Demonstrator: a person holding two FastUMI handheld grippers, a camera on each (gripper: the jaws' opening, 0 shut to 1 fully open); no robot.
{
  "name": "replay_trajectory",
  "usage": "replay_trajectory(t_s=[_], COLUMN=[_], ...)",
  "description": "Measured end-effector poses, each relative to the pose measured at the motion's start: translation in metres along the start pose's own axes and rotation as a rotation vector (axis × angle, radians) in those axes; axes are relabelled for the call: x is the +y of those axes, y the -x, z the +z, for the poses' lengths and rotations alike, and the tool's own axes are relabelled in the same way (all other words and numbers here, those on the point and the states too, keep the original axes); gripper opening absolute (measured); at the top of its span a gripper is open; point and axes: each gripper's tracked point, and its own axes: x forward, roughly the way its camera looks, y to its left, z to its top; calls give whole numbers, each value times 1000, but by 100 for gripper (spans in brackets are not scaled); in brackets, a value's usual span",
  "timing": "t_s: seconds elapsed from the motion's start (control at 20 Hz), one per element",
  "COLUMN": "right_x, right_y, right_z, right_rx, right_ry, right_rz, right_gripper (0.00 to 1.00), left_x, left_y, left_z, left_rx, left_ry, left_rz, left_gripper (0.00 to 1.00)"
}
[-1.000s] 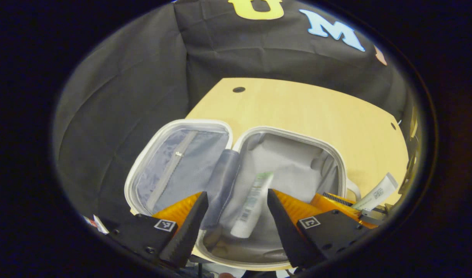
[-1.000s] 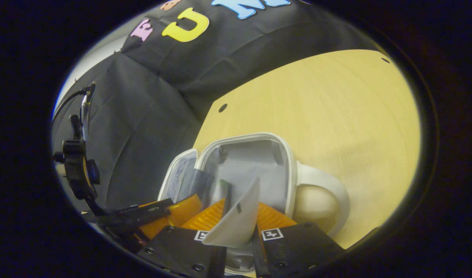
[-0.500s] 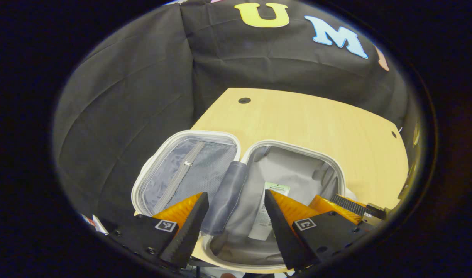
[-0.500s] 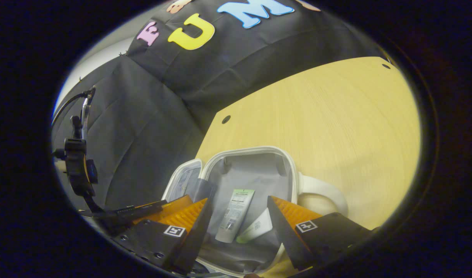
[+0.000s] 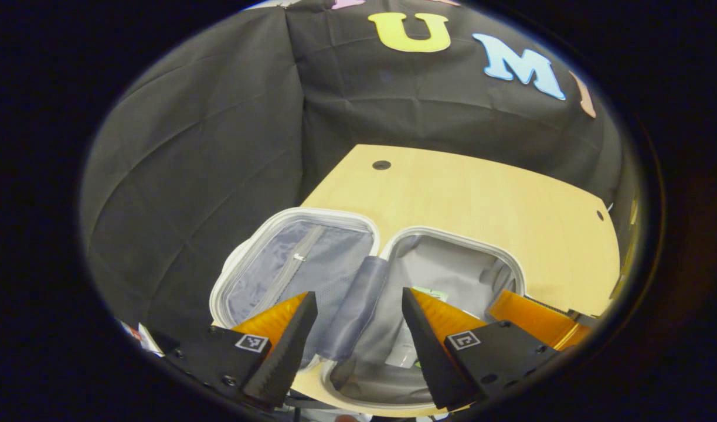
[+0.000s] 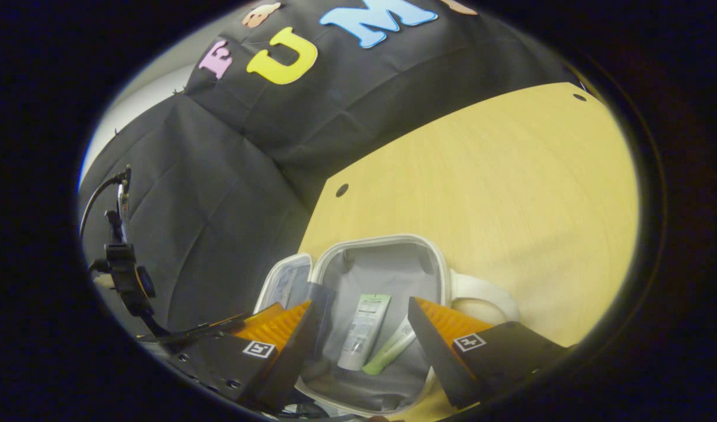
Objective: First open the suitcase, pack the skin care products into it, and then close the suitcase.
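Holding my left hand-held gripper and right hand-held gripper fingers apart at frame bottom, suitcase open on worktop, two tubes inside lower centre.

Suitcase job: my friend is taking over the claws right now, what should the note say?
Left claw: open, holding nothing, over the open suitcase.
Right claw: open, holding nothing, over the same half.
Two tubes lie side by side in the grey-lined half: a white tube and a green tube. The zipped lid half lies flat on the table.
Done: suitcase opened, tubes packed.
Left: fold the lid over and close it.
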Motion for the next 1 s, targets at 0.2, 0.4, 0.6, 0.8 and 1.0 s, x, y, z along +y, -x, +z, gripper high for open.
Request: replay_trajectory(t_s=[0.2,0.4,0.6,0.8,1.0], right_x=[2,-3,-4,1,-5], right_y=[5,10,13,23,35], right_z=[-5,-9,-19,-32,-30], right_rx=[36,74,128,199,236], right_ry=[-8,-2,-8,13,42], right_rz=[8,-12,-6,39,39], right_gripper=[94,94,94,94,94], left_x=[37,96,176,259,292], left_y=[-1,-15,-40,-70,-109], left_z=[19,34,41,35,24], left_rx=[-31,-16,41,128,170], left_ry=[38,24,-28,-72,-20], left_rz=[20,29,17,23,1], left_gripper=[94,95,94,95,95])
